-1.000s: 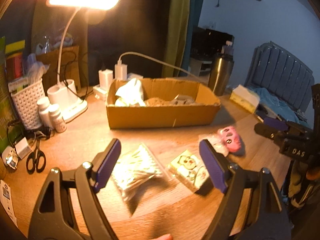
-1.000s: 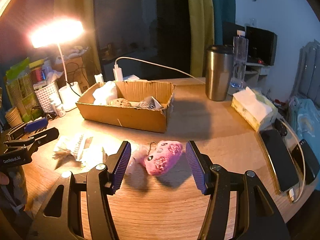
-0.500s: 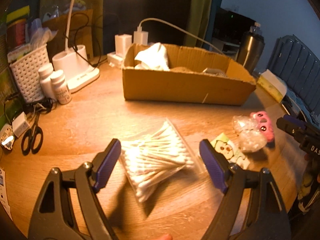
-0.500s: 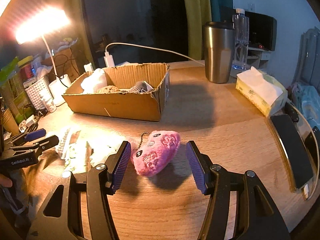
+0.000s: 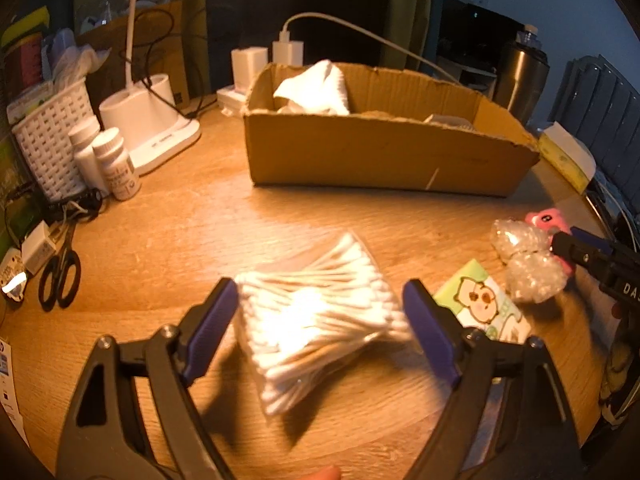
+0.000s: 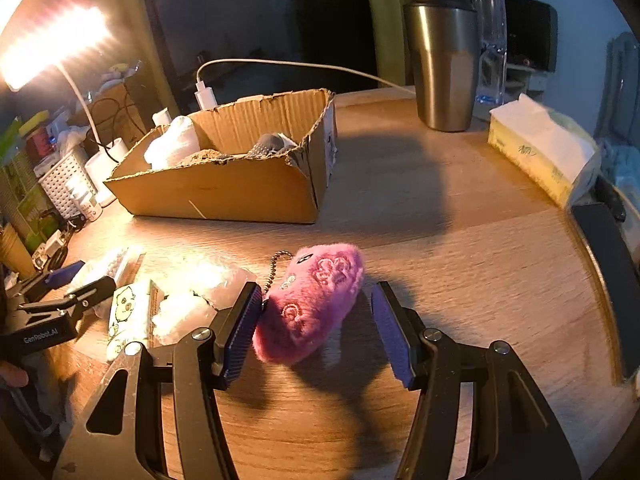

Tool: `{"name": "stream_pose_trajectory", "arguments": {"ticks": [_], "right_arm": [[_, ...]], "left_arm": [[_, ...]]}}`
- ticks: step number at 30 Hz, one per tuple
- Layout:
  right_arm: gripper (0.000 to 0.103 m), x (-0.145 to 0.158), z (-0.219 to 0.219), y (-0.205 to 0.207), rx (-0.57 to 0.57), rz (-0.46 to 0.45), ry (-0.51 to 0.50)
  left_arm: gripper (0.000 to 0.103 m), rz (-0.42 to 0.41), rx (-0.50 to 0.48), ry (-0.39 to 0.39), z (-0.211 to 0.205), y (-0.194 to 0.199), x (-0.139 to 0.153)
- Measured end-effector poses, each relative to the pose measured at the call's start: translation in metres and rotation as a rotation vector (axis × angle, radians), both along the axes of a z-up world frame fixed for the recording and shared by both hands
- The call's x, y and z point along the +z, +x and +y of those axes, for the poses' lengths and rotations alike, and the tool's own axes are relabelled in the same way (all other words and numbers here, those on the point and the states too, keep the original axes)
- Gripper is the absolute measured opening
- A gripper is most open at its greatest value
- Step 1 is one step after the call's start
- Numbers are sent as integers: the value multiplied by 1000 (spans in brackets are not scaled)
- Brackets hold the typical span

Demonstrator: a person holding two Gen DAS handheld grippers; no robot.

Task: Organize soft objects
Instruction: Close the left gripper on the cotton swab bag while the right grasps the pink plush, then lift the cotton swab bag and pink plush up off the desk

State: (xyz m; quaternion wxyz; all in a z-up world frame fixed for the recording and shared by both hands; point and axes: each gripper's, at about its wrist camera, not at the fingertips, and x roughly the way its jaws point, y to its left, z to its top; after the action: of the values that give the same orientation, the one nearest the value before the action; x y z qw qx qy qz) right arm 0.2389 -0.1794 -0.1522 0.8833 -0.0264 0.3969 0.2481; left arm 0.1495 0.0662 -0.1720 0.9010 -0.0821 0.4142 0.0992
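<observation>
Here, spread the left gripper (image 5: 318,322) wide around the bag of cotton swabs (image 5: 316,322), one of the fingers (image 5: 210,326) close against the bag's left end, the other standing just off its right end, nothing yet clamped; likely straddled that way so a squeeze would catch the slippery bag across its width. Likewise opened the right gripper (image 6: 316,328) around the pink plush keychain (image 6: 310,304), the left finger touching or nearly touching the toy near its bead chain, the right finger apart from it, so no grip taken there either. Lay on the table (image 6: 460,248), both of them, short of the cardboard box (image 6: 224,188), which already held a white cloth and other soft pieces and so looked like the collecting place. Sat between the two targets a small tissue pack with a cartoon print (image 5: 486,312) and two crinkly clear bundles (image 5: 524,258), probably left for later turns. Judged the task partly done, with closing on both items as the step in hand
</observation>
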Motion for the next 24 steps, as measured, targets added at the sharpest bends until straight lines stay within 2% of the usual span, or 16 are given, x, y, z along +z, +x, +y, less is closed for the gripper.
{"name": "stream_pose_trajectory", "arguments": {"ticks": [6,7,11,17,24], "right_arm": [[60,-4,6,4,23,32,-9],[56,-5,6,4,28,37,-5],[51,-4,7,2,38,32,-12],[46,-2,9,-5,53,22,-16],[45,10,5,-12,48,-12,-19]], "left_arm": [[91,41,-4,-42,4,8,-8],[91,39,-6,-48,5,8,-8],[91,39,-22,-49,4,9,-8],[87,25,-47,-62,2,5,-7],[83,-1,-46,-86,6,-8,-2]]}}
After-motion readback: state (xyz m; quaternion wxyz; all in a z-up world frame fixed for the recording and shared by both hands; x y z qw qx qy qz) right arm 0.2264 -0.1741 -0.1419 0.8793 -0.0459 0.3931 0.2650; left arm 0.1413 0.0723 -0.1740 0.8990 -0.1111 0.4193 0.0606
